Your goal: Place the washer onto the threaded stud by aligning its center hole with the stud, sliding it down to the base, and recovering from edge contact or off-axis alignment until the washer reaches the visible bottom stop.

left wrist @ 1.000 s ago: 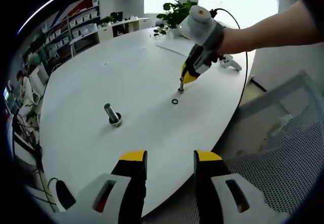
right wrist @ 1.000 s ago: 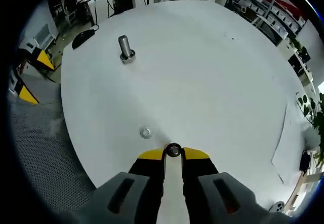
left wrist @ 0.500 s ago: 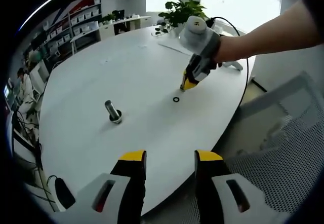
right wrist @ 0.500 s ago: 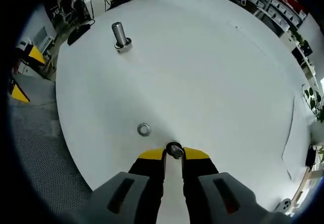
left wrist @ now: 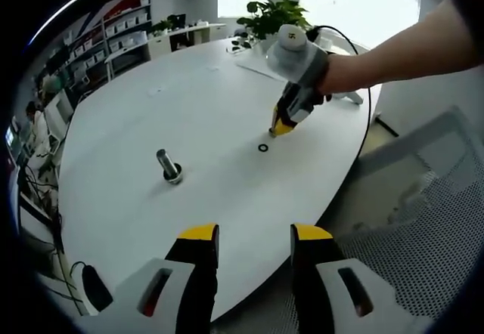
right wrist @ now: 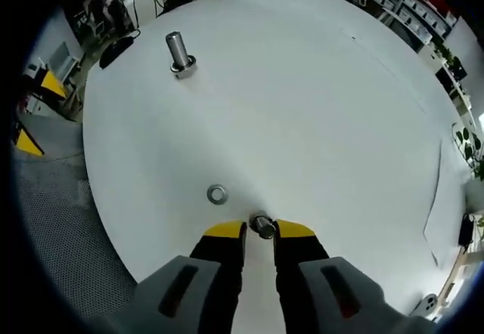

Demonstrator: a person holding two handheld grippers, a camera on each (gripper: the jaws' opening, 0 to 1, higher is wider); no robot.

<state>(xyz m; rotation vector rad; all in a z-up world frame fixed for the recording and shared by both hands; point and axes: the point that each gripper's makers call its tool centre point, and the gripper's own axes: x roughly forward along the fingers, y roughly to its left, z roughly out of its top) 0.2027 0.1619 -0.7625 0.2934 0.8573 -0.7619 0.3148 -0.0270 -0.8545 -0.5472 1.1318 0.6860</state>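
The washer (right wrist: 217,194) is a small flat metal ring. It lies flat on the white table (right wrist: 318,107), near the close edge, just to the left of the right gripper (right wrist: 259,230). In the left gripper view the washer (left wrist: 262,148) is a tiny dark ring just beside the tip of the right gripper (left wrist: 277,128).

The right gripper has its two yellow tips close around a small round metal piece (right wrist: 262,225). It looks like it is pinching it, and it may be a short bolt or a nut, but I cannot tell which. The left gripper (left wrist: 254,233) has its tips apart and holds nothing. It hangs over the near edge of the table.

The stud (right wrist: 178,53) stands upright far away on the left side of the table, well apart from the washer.

I think the washer is light, hard and smooth, so it could slip away. It is very thin, so it may be hard to lift off the table. The best place to pinch it is probably across its rim.

I see no words or labels I can read.
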